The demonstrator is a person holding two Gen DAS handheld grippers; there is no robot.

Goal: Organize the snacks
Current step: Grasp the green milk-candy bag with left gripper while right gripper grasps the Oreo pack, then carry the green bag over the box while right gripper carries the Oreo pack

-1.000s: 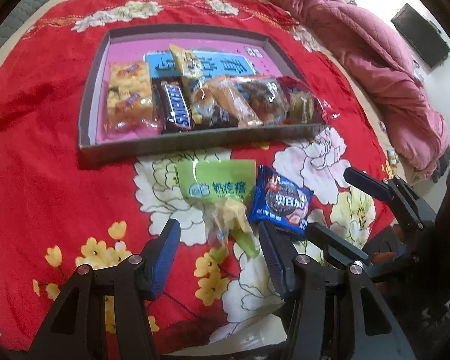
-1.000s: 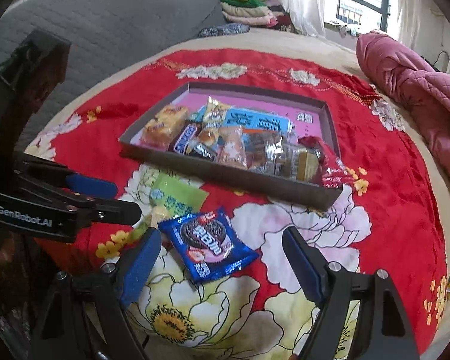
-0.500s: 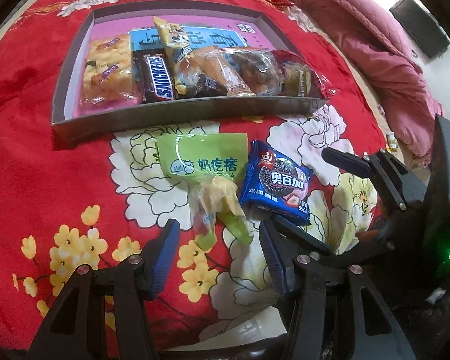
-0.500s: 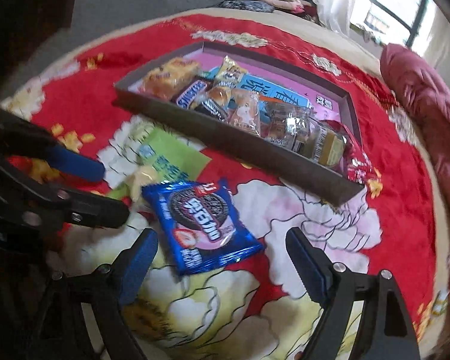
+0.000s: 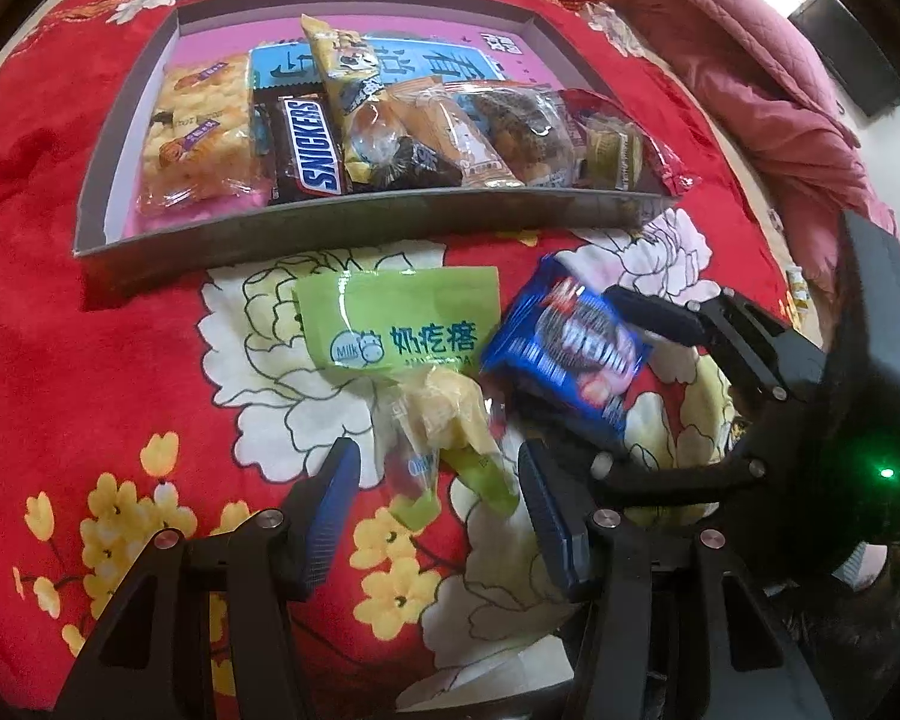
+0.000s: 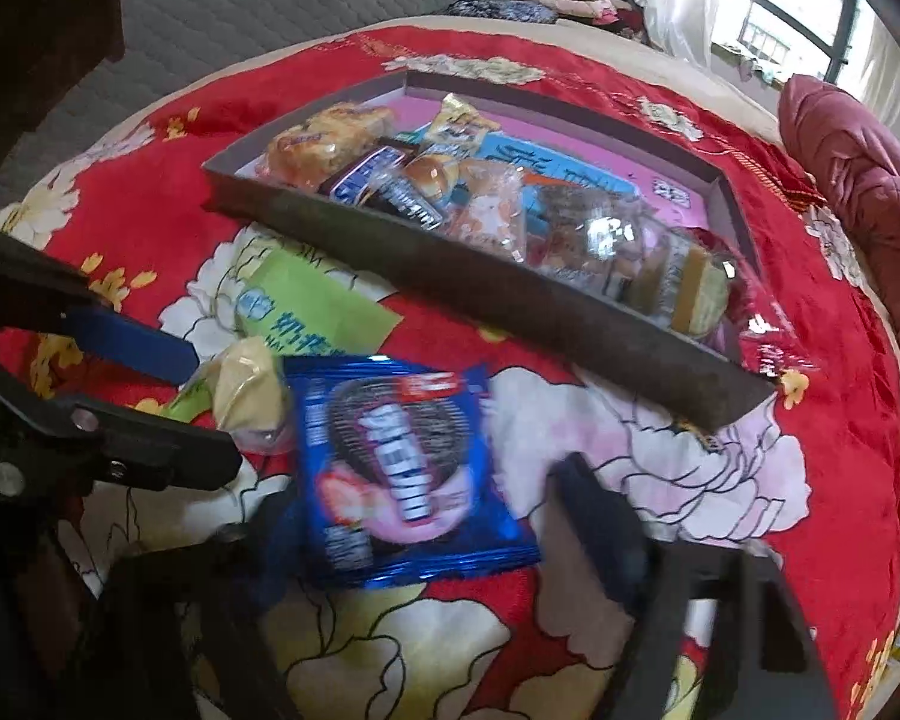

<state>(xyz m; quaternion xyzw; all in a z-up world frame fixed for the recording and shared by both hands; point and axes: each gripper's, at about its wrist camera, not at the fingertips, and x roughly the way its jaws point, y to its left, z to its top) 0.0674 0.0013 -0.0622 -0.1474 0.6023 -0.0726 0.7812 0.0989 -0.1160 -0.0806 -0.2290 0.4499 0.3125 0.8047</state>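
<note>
I've got both grippers pitched steeply down over the red floral blanket (image 5: 60,312). My left gripper (image 5: 432,498) hangs with its blue pads about half apart, straddling the twisted tail of the green milk-candy bag (image 5: 402,330); the pads are clear of the plastic on both sides, nothing gripped. My right gripper (image 6: 426,540) is closing as I speak, fingers blurred, with the blue cookie packet (image 6: 402,468) sitting between them. From the left camera I can see that packet (image 5: 570,354) tilted up off the blanket with one right finger lying along its far edge, but I can't tell whether the pads are pressing it yet.

Ahead of both grippers sits the shallow grey tray (image 5: 354,210) with a pink floor. It's packed along the near wall: a yellow rice-cracker pack (image 5: 195,126) at the left, a Snickers bar (image 5: 309,147) beside it, a tall yellow-and-clear bread packet (image 5: 360,108) leaning over the next ones, an orange-wrapped cake (image 5: 456,132), a clear bag of dark pastry (image 5: 522,132), and a red-edged wrapper (image 5: 648,156) spilling over the right corner.

The green bag lies flat just outside the tray's near wall, printed with a small cow logo and Chinese characters, pale yellow candies bunched at its neck. The blue packet sits just to its right, glossy foil with a dark sandwich-cookie picture. A pink quilt (image 5: 750,72) is heaped at the far right.
</note>
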